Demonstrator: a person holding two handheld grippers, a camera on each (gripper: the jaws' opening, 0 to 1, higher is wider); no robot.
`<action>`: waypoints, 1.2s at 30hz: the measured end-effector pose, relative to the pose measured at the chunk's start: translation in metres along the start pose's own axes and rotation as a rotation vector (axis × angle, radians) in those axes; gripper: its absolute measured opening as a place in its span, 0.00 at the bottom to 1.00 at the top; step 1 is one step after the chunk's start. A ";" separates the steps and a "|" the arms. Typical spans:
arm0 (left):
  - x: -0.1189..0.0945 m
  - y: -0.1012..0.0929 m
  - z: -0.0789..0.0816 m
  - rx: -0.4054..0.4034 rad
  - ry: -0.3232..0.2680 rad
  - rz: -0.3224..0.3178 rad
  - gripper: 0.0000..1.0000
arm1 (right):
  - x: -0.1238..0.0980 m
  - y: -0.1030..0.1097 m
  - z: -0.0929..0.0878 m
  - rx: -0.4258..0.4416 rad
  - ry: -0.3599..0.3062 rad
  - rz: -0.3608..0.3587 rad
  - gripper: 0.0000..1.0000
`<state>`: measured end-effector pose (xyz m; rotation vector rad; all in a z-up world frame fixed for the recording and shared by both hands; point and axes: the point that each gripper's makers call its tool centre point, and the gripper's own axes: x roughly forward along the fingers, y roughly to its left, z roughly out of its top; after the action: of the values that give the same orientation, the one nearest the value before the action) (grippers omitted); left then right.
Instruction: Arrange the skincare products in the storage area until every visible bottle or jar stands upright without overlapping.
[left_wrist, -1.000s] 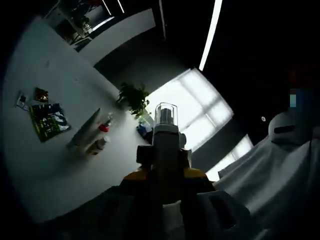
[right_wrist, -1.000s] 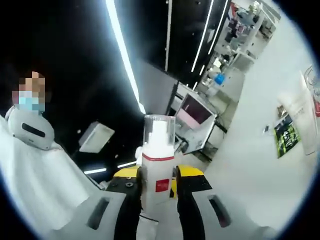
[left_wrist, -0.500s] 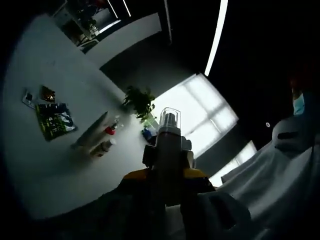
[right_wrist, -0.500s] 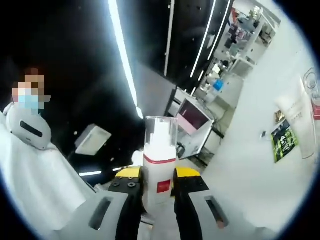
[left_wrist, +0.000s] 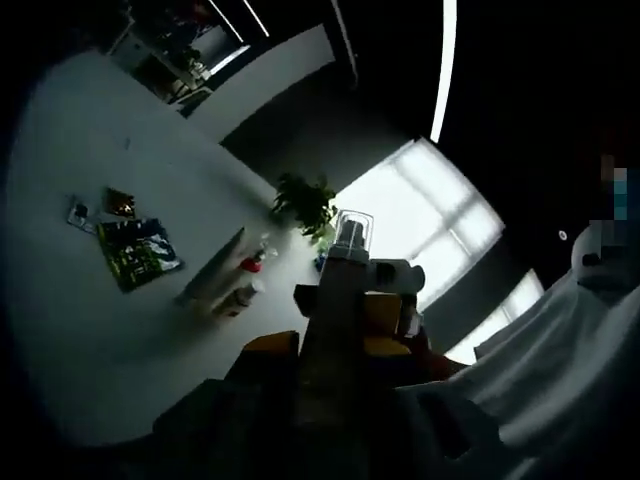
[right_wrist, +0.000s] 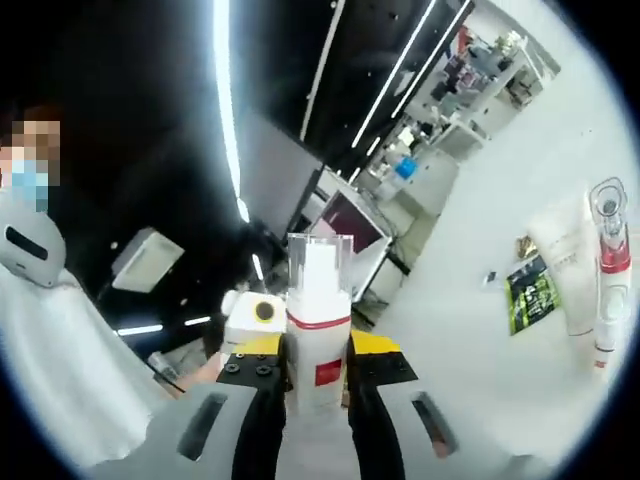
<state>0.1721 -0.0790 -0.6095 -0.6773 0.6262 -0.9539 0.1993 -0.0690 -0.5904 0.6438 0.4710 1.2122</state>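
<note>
White plastic with a red band and a small red label makes up the pump bottle (right_wrist: 318, 335) that we hold in the right hand-held gripper (right_wrist: 318, 385); its jaws are clenched on the bottle's body, and a clear cap stands over the pump head. Our left hand-held gripper (left_wrist: 335, 330) grasps a second bottle (left_wrist: 340, 300) the same way, a tall one that reads dark against the light, also topped by a clear cap.

Both bottles are lifted off the white desk (left_wrist: 70, 300). In the left gripper view the desk carries a green and black packet (left_wrist: 138, 254), a couple of small items just beyond it, a flat tube (left_wrist: 212, 270) and two small bottles (left_wrist: 245, 280) lying beside it, one with a red cap. A potted plant (left_wrist: 305, 203) stands at the desk's far edge before a bright window (left_wrist: 420, 215).

In the right gripper view we see a pale tube (right_wrist: 568, 265) and a red-banded bottle (right_wrist: 610, 275) lying side by side near the green packet. Shelves with goods line the far wall, and long strip lights (right_wrist: 222, 100) cross the dark ceiling. A person's white sleeve (right_wrist: 60, 350) shows at the left.
</note>
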 end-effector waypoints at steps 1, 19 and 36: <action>0.000 0.003 0.001 0.017 -0.002 0.023 0.21 | 0.000 0.000 0.001 -0.008 0.000 -0.006 0.22; -0.006 0.017 0.026 0.075 -0.064 0.167 0.35 | -0.004 -0.033 -0.007 -0.398 0.211 -0.337 0.22; 0.017 0.028 0.038 0.166 -0.181 0.465 0.35 | 0.004 -0.041 -0.012 -0.654 0.268 -0.546 0.22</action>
<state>0.2224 -0.0736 -0.6100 -0.4355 0.5067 -0.4990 0.2208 -0.0716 -0.6271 -0.2069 0.4027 0.8499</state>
